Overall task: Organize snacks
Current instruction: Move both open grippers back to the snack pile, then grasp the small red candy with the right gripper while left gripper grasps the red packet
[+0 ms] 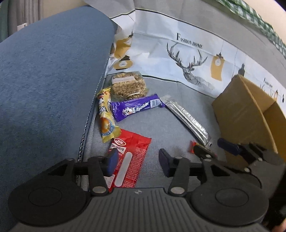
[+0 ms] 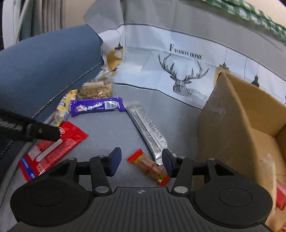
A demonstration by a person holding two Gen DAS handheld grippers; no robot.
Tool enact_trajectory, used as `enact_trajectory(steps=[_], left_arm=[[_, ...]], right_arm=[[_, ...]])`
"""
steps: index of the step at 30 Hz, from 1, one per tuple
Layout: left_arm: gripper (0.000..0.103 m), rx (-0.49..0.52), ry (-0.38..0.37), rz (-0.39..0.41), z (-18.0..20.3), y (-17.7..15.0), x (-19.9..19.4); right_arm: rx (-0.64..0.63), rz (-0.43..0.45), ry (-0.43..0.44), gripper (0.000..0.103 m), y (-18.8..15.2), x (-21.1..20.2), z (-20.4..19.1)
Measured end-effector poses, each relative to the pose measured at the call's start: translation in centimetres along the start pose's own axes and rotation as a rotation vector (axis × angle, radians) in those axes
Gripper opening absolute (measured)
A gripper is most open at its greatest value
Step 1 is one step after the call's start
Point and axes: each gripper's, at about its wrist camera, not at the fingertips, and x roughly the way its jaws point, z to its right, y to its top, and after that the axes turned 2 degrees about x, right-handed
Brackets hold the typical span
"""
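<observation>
A living room at home — a blue sofa armrest point(image 1: 50, 75), grey seat cushion point(image 1: 160, 125) (snacks scattered across it), curtains point(image 2: 51, 16) behind.

- Red snack packet point(image 1: 131, 157): glossy crinkled plastic film, near left.
- Purple candy bar point(image 1: 135, 108): shiny plastic wrapper.
- Silver stick pack point(image 1: 187, 120): reflective foil-like wrapper.
- Oat cake point(image 1: 127, 85): rough crumbly block under clear glossy film, far left.
- Cardboard box point(image 2: 232, 114): matt brown card, on the right.
- Sofa seat point(image 1: 160, 125): grey woven cloth, matt.
- Blue cushion point(image 1: 50, 80): matt, finely textured cloth, on the left.
</observation>
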Motion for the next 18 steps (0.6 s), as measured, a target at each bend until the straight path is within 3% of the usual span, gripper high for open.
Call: enact_trajectory(steps=[5, 13, 15, 17, 18], left_arm=[[0.076, 0.048, 0.041, -0.021, 1.0, 0.0, 1.2], [0.084, 0.157, 0.134, -0.099, 2.3, -0.4, 3.9], [0.084, 0.167, 0.144, -0.124, 2.2, -0.6, 4.6], [0.084, 0.168, 0.149, -0.138, 2.1, -0.7, 5.0], [0.084, 0.169, 0.15, -0.14, 2.1, -0.7, 5.1]], right_arm=[[-0.002, -0.055, -0.009, 0.062, -0.1, 2.0, 0.0], [0.04, -0.091, 0.032, 0.062, -1.0, 3.1, 0.9], [0.041, -0.086, 0.067, 0.05, -1.2, 2.9, 0.9], [0.027, -0.084, 0.111, 0.021, -1.2, 2.3, 0.7], [0.015, -0.079, 0.122, 0.021, -1.4, 2.1, 0.5]])
